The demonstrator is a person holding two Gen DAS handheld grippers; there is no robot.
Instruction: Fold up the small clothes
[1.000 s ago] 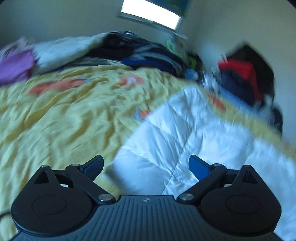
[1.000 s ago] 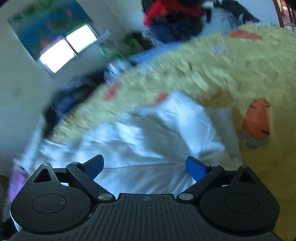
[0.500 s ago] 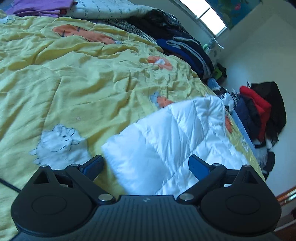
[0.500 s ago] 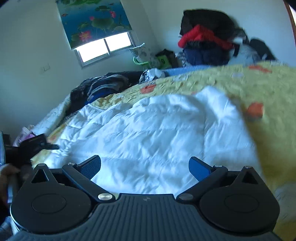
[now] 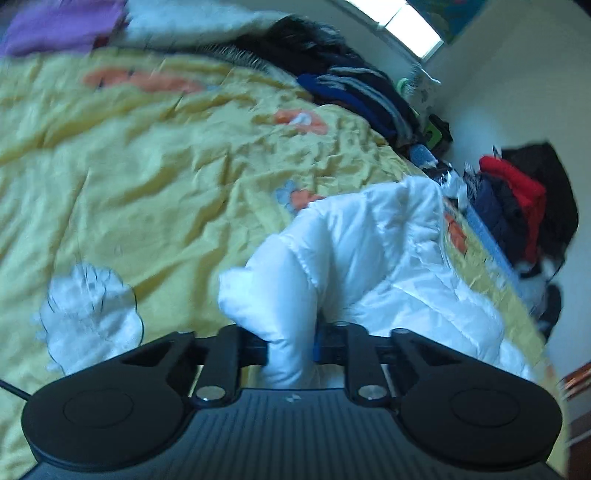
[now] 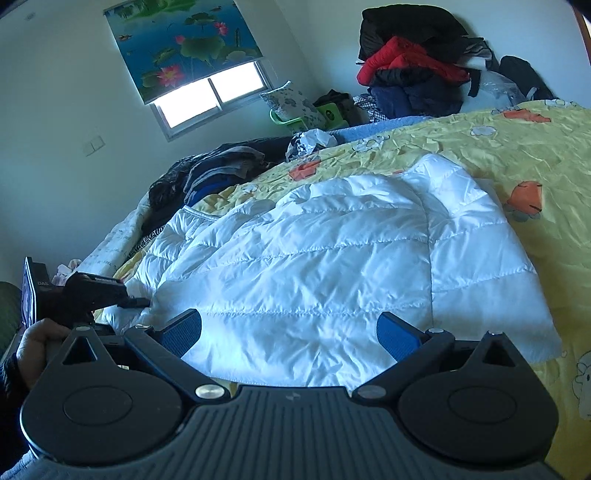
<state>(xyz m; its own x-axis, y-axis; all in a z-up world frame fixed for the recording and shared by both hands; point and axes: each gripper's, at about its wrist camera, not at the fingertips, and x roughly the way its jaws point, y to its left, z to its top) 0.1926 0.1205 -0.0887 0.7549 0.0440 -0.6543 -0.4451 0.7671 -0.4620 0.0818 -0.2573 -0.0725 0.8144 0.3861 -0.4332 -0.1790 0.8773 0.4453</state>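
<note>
A white quilted puffer jacket [image 6: 314,258] lies spread on a yellow bedspread [image 6: 535,155]. In the left wrist view my left gripper [image 5: 291,343] has its jaws closing on a bunched near corner of the jacket [image 5: 388,251], and the pads pinch the cloth. That same gripper [image 6: 136,302] shows at the jacket's left edge in the right wrist view, held by a hand [image 6: 37,339]. My right gripper [image 6: 290,334] stands open at the jacket's near hem, its blue pads [image 6: 183,332] wide apart with the cloth lying between them, not pinched.
Dark folded clothes [image 5: 351,85] are piled along the bed's far side, with a purple cloth [image 5: 62,26] at the far left. A heap of red and black clothes [image 6: 413,74] stands against the wall past the bed. A window [image 6: 210,96] is behind.
My left gripper has shut on the jacket's near corner and bunched it up. The right gripper swept across and settled at the jacket's near hem, still open.
</note>
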